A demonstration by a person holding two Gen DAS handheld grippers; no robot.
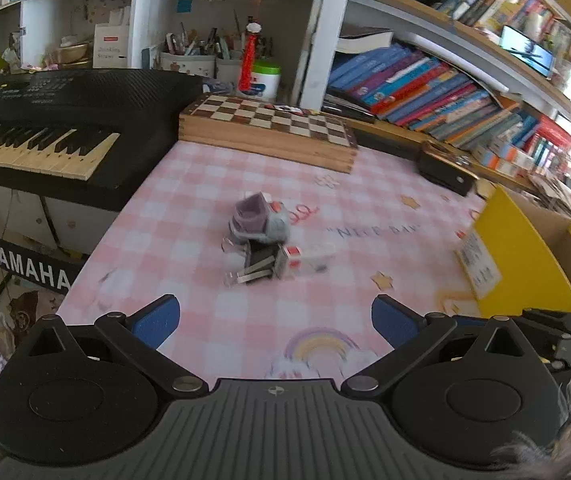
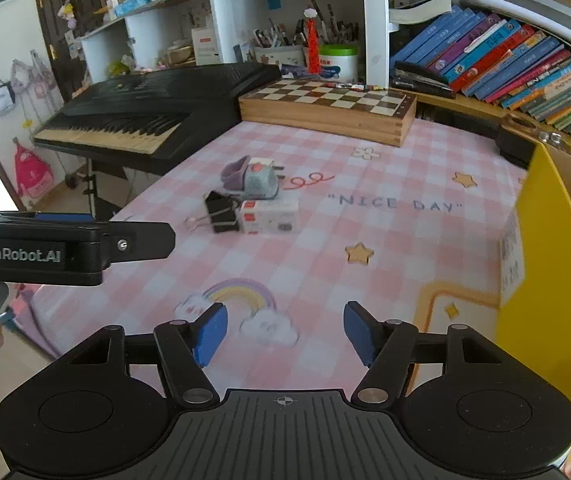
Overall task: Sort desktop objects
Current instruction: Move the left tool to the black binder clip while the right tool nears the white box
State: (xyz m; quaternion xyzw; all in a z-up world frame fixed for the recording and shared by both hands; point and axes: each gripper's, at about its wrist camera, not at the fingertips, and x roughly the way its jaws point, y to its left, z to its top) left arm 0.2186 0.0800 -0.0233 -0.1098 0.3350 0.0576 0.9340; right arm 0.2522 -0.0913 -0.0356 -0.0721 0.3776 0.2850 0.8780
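A small pile lies mid-table on the pink checked mat: a purple-and-grey fabric item (image 1: 259,222) (image 2: 251,178), a black binder clip (image 1: 259,266) (image 2: 221,212) and a small white box with a red label (image 1: 299,258) (image 2: 271,216). My left gripper (image 1: 275,320) is open and empty, short of the pile. My right gripper (image 2: 285,332) is open and empty over the rainbow print, nearer than the pile. The left gripper's body (image 2: 65,246) shows at the left of the right wrist view.
A yellow cardboard box (image 1: 525,264) (image 2: 549,272) stands at the right edge. A wooden chessboard box (image 1: 269,132) (image 2: 329,110) lies at the back. A black Yamaha keyboard (image 1: 45,128) (image 2: 145,108) sits left. Bookshelves (image 1: 445,92) line the right.
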